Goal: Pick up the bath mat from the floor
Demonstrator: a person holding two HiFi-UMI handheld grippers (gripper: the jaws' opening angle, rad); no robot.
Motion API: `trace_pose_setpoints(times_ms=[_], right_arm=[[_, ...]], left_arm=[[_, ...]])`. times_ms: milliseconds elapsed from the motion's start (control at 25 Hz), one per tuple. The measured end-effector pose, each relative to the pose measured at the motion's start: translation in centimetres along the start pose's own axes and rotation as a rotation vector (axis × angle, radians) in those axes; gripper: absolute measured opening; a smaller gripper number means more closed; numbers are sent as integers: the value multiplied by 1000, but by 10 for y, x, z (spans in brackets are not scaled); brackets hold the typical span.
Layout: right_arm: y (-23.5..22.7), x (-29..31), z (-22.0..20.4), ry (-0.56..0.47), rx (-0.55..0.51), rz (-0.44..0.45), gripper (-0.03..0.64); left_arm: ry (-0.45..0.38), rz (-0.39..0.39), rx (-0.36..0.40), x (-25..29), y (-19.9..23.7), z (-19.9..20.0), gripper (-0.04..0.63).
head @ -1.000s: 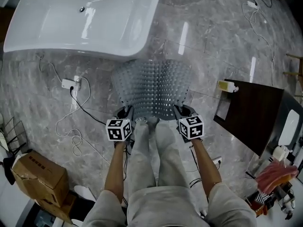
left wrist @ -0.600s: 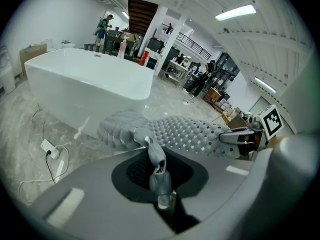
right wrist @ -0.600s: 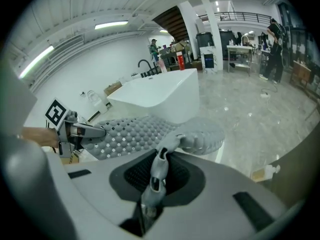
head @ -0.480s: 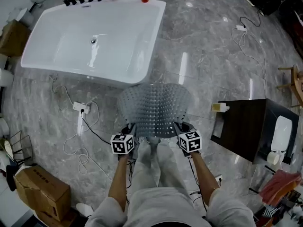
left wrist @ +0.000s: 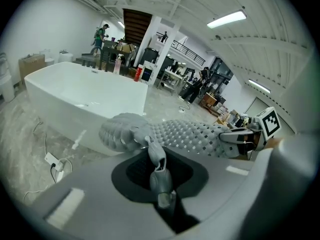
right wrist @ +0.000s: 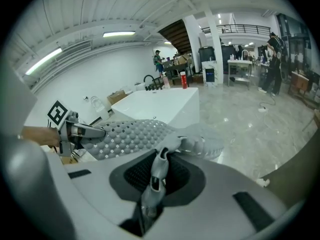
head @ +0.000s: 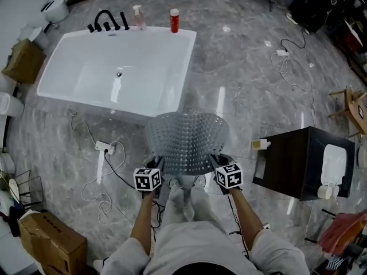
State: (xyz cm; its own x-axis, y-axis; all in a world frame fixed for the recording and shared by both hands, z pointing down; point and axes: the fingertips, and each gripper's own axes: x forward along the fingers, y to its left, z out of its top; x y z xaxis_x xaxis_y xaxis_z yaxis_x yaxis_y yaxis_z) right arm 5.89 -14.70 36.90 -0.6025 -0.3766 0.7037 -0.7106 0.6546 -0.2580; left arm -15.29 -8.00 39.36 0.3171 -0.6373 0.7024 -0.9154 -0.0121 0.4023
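Note:
The grey bobbled bath mat (head: 186, 140) hangs in the air between my two grippers, clear of the marble floor, sagging away from me. My left gripper (head: 156, 166) is shut on its near left corner, and my right gripper (head: 216, 163) is shut on its near right corner. In the left gripper view the mat (left wrist: 185, 134) stretches across to the right gripper (left wrist: 239, 138), with a pinched fold of it between my left gripper (left wrist: 156, 156) jaws. The right gripper view shows the mat (right wrist: 131, 134) the same way, a fold pinched in my right gripper (right wrist: 160, 160).
A white bathtub (head: 120, 73) stands ahead on the left, with a black tap and two bottles (head: 174, 20) on its far rim. A dark cabinet (head: 298, 162) is at the right. Cables and a power strip (head: 105, 149) lie on the floor at left; a cardboard box (head: 46, 239) sits at lower left.
Both grippers have risen together with the mat. Its far edge has come off the floor and the whole mat now hangs free; the head view takes in more of the room.

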Motion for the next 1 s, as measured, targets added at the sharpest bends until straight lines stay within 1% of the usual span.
trace_pose_setpoints(times_ms=[320,520,760,920,1000], right_arm=[[12,-32,32,-58,-16,-13,49],[4,-51,59,-114,-27,-34,49],[2,-68,96,-184,-37,-52,49],[-2,-81,126,-246,-44,-65,49],[-3,-89,134,-273,-36,-68,49]], left_arm=[[-17,-29,56,-22,-25,34,49],[-47,-40,86,-30,-39,58,49],[-105,-58,126,-41,-57,104,48],[-167,-70,153,-48,-69,143,48],[-186,-74,169,-52,-75,153,49]])
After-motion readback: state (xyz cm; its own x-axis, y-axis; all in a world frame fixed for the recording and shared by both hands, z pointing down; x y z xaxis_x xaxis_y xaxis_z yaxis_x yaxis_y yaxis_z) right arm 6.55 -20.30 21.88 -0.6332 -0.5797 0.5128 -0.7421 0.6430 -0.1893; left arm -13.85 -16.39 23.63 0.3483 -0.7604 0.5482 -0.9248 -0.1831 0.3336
